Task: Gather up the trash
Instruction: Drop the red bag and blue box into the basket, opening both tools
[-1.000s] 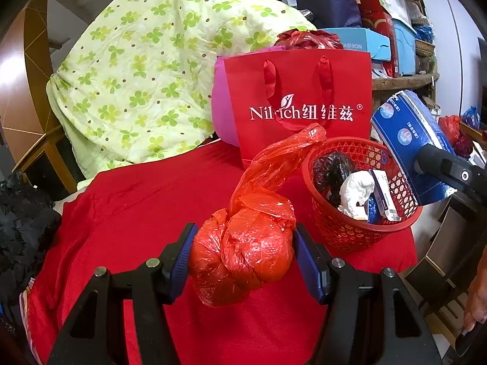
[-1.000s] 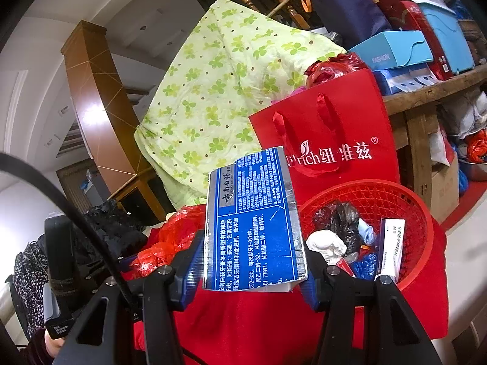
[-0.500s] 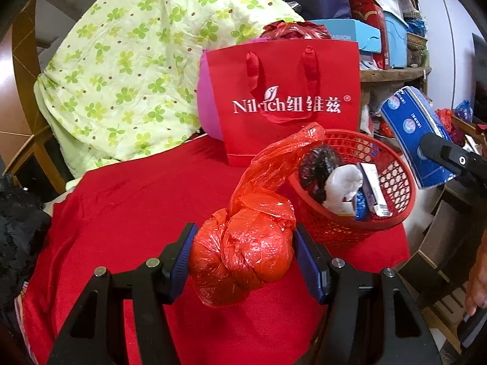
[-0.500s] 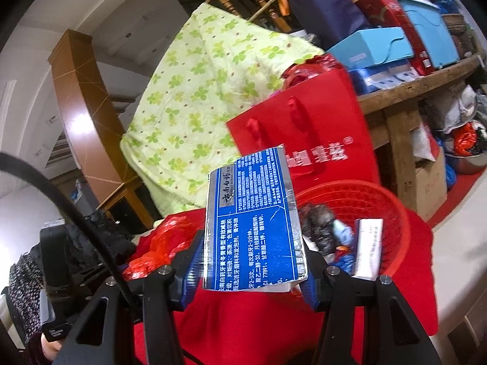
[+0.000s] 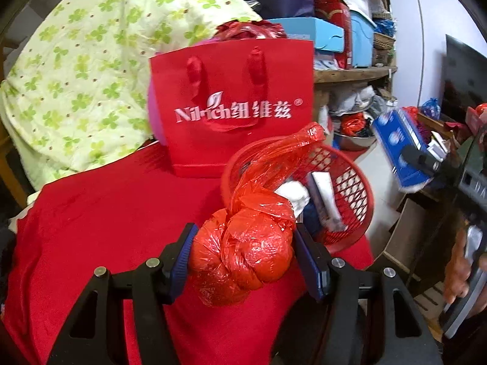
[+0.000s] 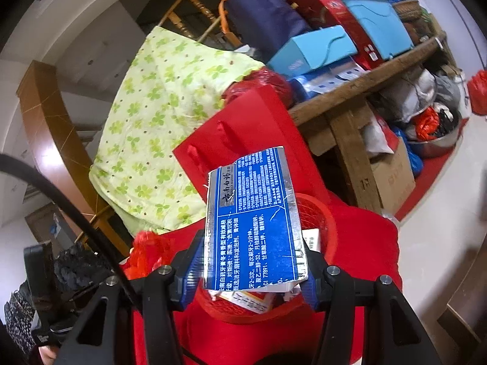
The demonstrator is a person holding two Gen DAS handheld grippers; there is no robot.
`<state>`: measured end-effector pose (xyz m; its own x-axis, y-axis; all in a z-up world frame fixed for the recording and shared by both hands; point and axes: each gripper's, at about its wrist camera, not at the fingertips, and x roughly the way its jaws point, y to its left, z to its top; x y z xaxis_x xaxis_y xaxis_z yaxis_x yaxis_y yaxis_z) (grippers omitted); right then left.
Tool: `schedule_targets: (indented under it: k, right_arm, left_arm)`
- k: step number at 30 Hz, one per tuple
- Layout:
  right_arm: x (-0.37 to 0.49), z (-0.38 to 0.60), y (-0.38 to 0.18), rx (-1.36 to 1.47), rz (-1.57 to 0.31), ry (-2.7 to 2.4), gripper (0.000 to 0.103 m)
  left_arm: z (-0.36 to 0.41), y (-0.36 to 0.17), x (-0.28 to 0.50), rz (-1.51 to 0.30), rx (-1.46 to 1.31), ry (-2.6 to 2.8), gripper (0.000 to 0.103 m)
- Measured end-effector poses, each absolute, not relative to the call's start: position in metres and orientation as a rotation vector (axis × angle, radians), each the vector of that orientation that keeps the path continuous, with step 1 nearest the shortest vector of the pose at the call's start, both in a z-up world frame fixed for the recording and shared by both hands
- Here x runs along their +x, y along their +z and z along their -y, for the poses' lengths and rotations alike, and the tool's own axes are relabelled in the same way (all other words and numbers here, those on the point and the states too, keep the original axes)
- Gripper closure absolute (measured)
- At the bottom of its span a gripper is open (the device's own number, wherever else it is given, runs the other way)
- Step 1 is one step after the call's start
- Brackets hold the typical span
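Red plastic bag (image 5: 243, 249) clamped between left gripper (image 5: 243, 255) pads | blue box (image 6: 258, 222) clamped in right gripper (image 6: 248, 270), above red basket (image 6: 328, 228)

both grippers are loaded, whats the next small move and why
Probably ease the right gripper forward and open it: its blue box hangs over the near part of the red basket. The left gripper, shut on the knotted red bag, sits just short of the rim.
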<state>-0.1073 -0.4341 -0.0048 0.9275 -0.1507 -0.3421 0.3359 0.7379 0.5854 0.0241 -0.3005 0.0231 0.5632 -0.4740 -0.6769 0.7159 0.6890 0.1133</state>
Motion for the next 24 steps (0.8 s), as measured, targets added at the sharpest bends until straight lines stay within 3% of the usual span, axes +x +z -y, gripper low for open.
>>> schedule_targets:
  k: [13,22,24]
  right_arm:
    - [-0.105,0.479,-0.027,0.768,-0.298,-0.324,0.046]
    - [-0.052,0.493,-0.042,0.782,-0.364,-0.28,0.045]
    - [-0.031,0.495,-0.048,0.801,-0.381,-0.264,0.045]
  left_arm:
    - [0.375,-0.006,0.047,-0.75,0.312,-0.922,0.037]
    - [0.36,-0.023,0.05,-0.759,0.262,-0.967,0.035]
    - [0.35,-0.018,0.052,-0.743,0.235,-0.959,0.026]
